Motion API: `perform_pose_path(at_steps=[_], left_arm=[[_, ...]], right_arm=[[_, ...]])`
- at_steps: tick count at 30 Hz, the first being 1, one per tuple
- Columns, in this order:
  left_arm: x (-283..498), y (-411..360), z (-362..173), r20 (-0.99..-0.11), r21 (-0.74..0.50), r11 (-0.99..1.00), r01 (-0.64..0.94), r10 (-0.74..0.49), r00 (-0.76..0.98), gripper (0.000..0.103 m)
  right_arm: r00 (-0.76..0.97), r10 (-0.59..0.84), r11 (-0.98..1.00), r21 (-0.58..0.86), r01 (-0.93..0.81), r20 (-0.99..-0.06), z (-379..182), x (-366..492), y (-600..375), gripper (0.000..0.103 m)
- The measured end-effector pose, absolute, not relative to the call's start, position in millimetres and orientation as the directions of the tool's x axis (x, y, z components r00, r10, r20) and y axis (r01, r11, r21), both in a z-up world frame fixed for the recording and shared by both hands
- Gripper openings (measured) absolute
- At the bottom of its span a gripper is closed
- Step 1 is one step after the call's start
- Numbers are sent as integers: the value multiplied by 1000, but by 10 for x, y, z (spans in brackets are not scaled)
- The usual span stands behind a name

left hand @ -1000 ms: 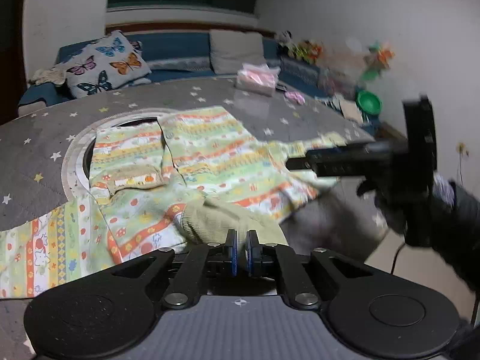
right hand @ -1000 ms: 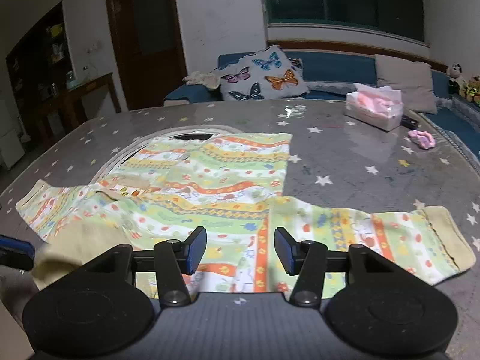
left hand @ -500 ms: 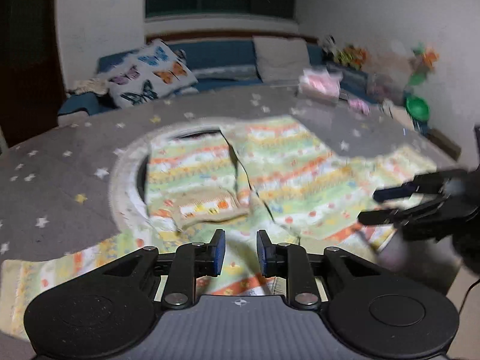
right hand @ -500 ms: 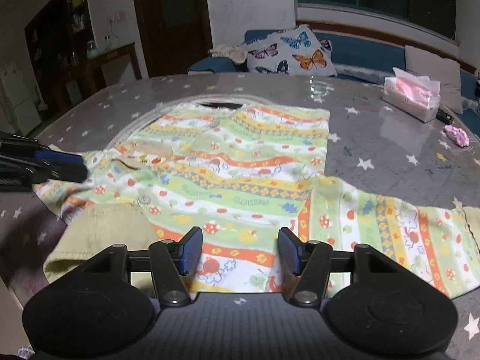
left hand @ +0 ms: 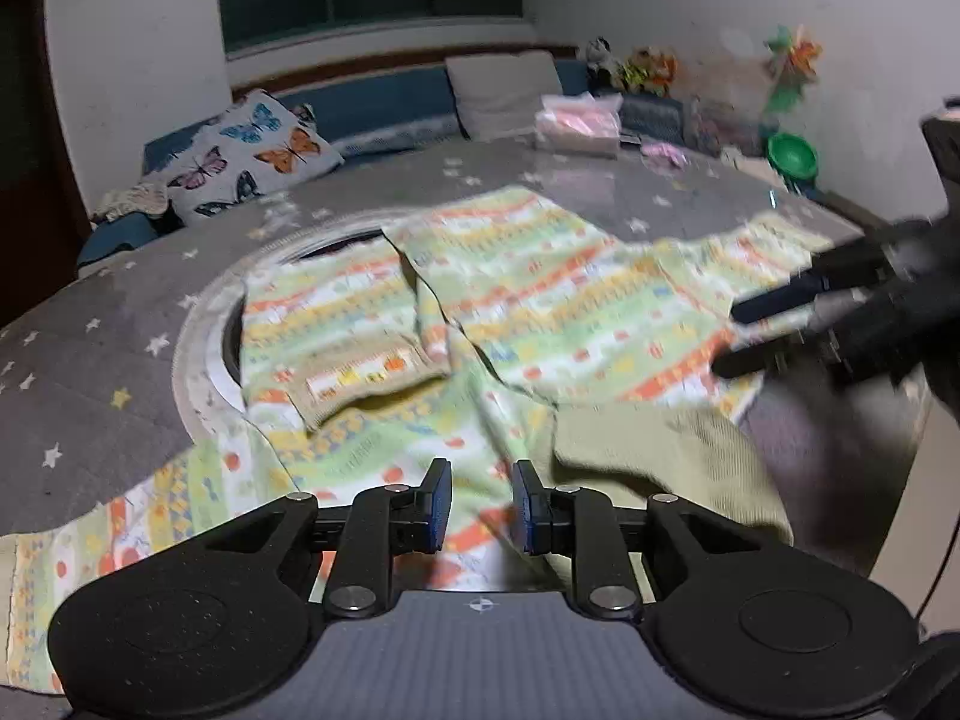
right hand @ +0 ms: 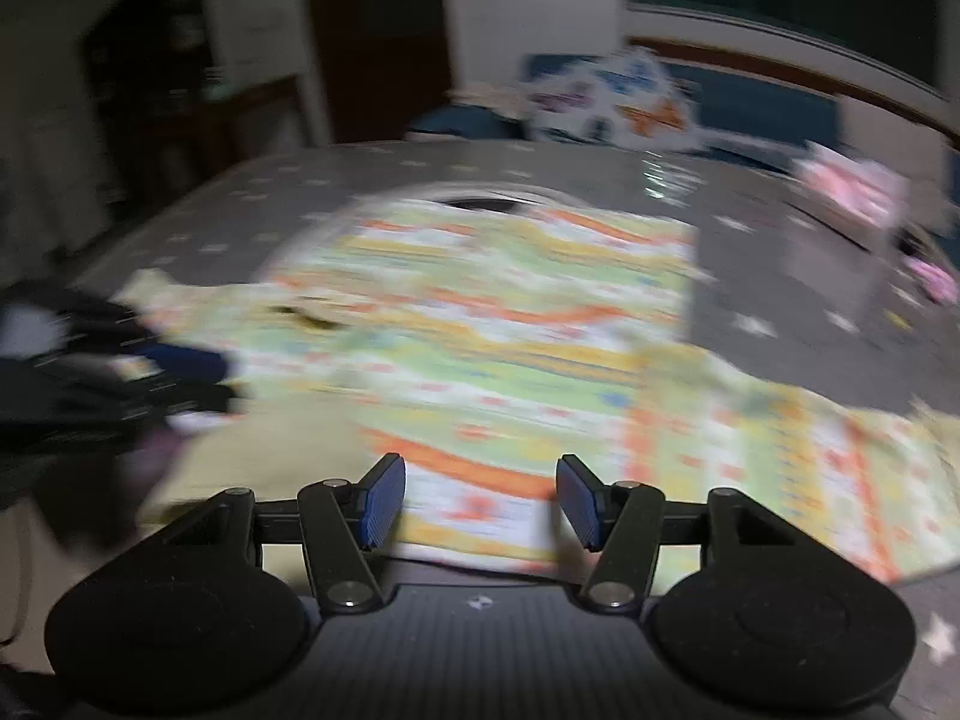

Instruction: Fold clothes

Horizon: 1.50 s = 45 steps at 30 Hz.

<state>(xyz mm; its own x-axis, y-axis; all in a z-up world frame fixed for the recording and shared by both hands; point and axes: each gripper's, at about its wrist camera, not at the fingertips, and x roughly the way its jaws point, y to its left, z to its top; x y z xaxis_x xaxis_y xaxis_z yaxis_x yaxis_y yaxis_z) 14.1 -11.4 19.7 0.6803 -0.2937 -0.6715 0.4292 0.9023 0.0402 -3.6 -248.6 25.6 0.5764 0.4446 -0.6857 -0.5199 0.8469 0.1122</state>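
Nearby: tissue pack (left hand: 577, 131), butterfly pillow (left hand: 252, 156) beyond garment (left hand: 528, 300) on table (left hand: 90, 372).

You have a grey star-print tabletop (left hand: 90, 396). Beyond its far edge sits a butterfly pillow (left hand: 252, 150); a pink tissue pack (left hand: 579, 126) rests near its far rim, a green bowl (left hand: 792, 156) past it.

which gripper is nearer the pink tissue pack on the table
Right. The right gripper hovers over the garment's sleeve side, nearer the pink tissue pack. The left gripper sits at the near hem, farther away.
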Motion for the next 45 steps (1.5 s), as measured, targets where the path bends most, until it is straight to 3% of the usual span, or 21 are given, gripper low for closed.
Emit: perform_pose_path(at_steps=[4, 7, 12, 15, 21, 29, 33, 40, 45], left_arm=[[193, -88, 191, -673, 29, 912, 410, -286, 683, 23], [177, -100, 178, -671, 15, 908, 418, -301, 678, 23], [151, -124, 163, -668, 9, 903, 429, -314, 674, 25], [143, -141, 152, -664, -1, 897, 442, -331, 670, 26], [104, -306, 25, -677, -20, 865, 501, -380, 630, 26], [1, -202, 87, -667, -21, 855, 518, -398, 630, 30], [-21, -7, 224, -648, -19, 870, 493, -386, 657, 34], [295, 215, 418, -621, -11, 920, 392, -313, 719, 34], [823, 296, 422, -641, 13, 954, 298, -221, 735, 34]], right_arm=[[510, 541, 757, 123, -641, -669, 283, -191, -2180, 55], [497, 537, 718, 60, -694, -682, 184, -275, -1898, 49], [526, 496, 746, 29, -665, -690, 114, -237, -1849, 6], [548, 508, 768, 62, -637, -665, 255, -236, -2017, 4], [580, 537, 796, 142, -588, -612, 553, -166, -2257, 4], [468, 600, 729, 202, -654, -649, 425, -186, -2067, 11], [479, 621, 722, 214, -658, -621, 503, -148, -2077, 30], [428, 571, 732, 198, -652, -700, 158, 68, -1919, 30], [425, 573, 729, 200, -655, -700, 205, 154, -2015, 41]])
